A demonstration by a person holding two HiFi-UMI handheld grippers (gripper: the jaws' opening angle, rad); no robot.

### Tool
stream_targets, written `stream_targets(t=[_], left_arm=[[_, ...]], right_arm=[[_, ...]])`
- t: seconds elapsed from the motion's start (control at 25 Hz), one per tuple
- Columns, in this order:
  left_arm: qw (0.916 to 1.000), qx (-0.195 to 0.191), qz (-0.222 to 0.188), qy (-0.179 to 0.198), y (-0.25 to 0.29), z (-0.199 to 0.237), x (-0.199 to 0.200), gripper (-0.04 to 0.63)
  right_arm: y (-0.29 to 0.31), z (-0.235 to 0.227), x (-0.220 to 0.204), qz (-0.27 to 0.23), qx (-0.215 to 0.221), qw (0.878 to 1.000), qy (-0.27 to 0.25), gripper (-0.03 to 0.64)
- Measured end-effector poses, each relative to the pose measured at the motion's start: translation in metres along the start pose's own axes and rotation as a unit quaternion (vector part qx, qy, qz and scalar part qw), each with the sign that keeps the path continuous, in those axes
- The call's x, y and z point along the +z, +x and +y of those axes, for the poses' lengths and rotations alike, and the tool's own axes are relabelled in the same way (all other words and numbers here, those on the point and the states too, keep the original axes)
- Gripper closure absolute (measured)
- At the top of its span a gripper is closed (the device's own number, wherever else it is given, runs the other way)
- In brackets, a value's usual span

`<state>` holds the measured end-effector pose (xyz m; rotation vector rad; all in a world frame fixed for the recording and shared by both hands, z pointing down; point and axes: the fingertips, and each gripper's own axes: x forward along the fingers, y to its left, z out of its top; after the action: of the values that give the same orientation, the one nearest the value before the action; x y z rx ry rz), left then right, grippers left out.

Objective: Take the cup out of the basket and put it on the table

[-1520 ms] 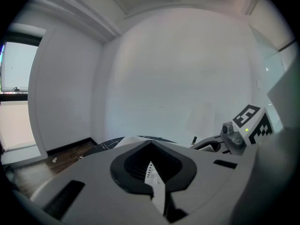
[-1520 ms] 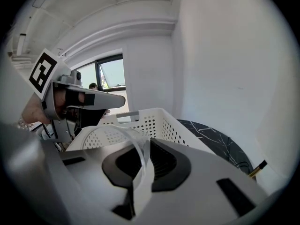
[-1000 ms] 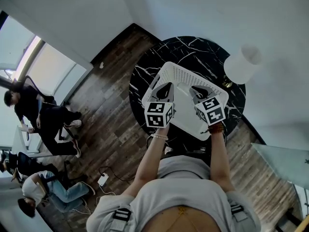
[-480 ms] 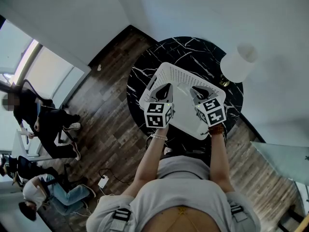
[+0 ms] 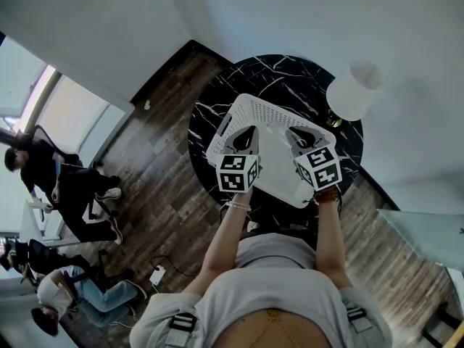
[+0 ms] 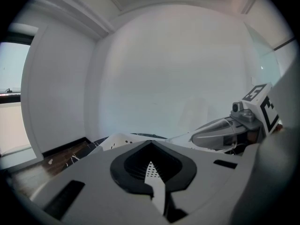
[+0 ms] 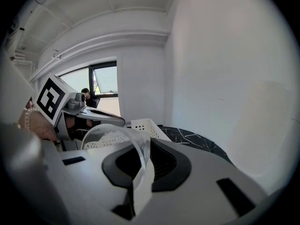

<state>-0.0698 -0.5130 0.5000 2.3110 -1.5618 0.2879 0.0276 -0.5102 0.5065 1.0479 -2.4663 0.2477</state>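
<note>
A person in a grey top stands at the bottom of the frame, both forearms stretched forward, a hand-held gripper in each fist. The right gripper [image 7: 138, 146], at centre right in the head view, has its jaws pinched onto the thin wall of the cup [image 7: 117, 131]. The grip on one side probably lets the cup come up without tipping. The cup is clear plastic with a smooth round rim, so transparent that the basket's dotted side shows through it, and the head view cannot pick it out. It hangs over the basket [image 5: 268, 107], not yet beside it on the table. The left gripper [image 6: 150, 146] hovers alongside at centre, its jaws drawn together to a thin slit with nothing between them, seemingly just keeping company. Beyond them the white perforated basket sits on a round black marble table [image 5: 290, 75] with white veins. A white lamp [image 5: 353, 93] stands at the table's upper right edge. Far off at the left edge, other people [image 5: 43, 172] sit on the wooden floor [image 5: 167, 158].
</note>
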Motion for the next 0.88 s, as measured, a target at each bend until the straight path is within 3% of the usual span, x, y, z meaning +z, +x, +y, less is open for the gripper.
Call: stream_targets(t=[0.88], left_arm=[[1.0000, -0.001, 0.000, 0.008, 0.003, -0.006, 0.002, 0.589]], right_arm=[[-0.020, 0.000, 0.028, -0.035, 0.000, 0.999, -0.019, 0.588]])
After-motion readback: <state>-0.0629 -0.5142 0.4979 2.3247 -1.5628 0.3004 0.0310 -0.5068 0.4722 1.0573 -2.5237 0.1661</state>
